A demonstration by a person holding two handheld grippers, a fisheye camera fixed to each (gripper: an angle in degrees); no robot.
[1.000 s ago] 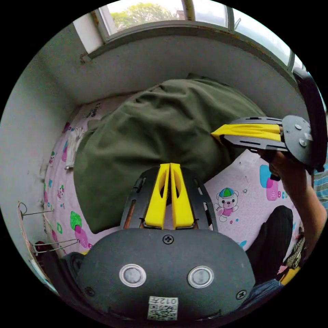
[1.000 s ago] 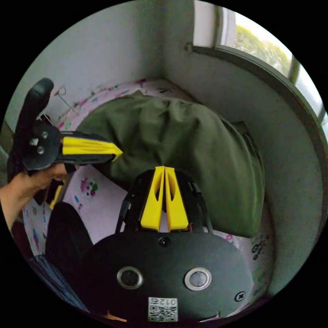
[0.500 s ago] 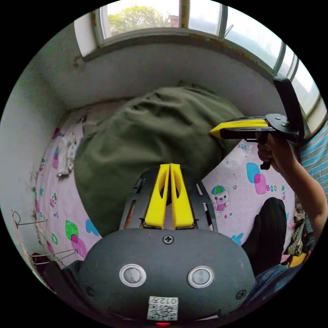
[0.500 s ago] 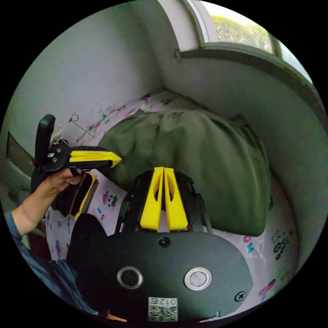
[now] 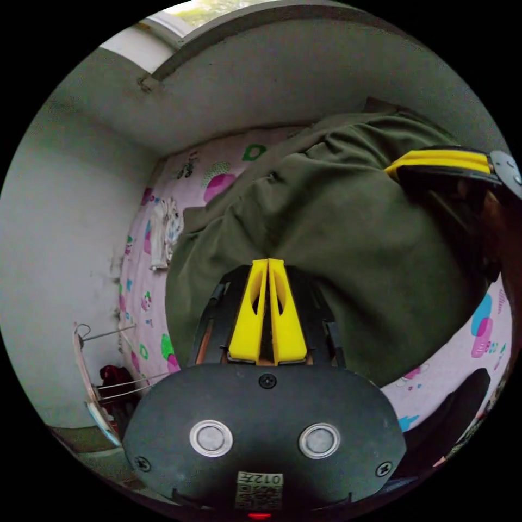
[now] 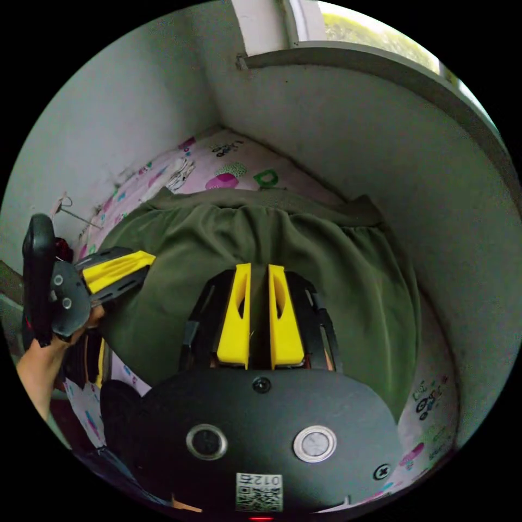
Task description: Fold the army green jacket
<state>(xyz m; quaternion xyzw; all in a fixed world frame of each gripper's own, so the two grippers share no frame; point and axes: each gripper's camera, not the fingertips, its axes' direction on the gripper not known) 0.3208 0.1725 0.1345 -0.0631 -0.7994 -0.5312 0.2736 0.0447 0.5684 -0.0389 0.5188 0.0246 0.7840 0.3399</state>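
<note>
The jacket (image 5: 337, 217) lies in a rumpled green heap on the bed sheet (image 5: 163, 179), pushed up toward the wall (image 6: 380, 147) under the window (image 6: 370, 32); in the right gripper view the jacket (image 6: 304, 244) has a gathered hem edge along its far side, near the corner of the room. My left claw (image 5: 268, 263) hangs over the near part of the jacket, jaws pressed together with nothing between them. My right claw (image 6: 259, 269) is over the jacket too, jaws slightly parted, a narrow gap with green cloth behind it; I can't tell if any cloth is nipped. In the left gripper view the right claw (image 5: 391, 168) comes in from the side over the jacket. In the right gripper view the left claw (image 6: 149, 255) sits at the jacket's edge, with my hand (image 6: 81, 321) on the handle. No containers here. A small white cloth (image 5: 163, 234) lies on the sheet beside the jacket, and a wire hanger (image 5: 98, 348) is by the side wall.
</note>
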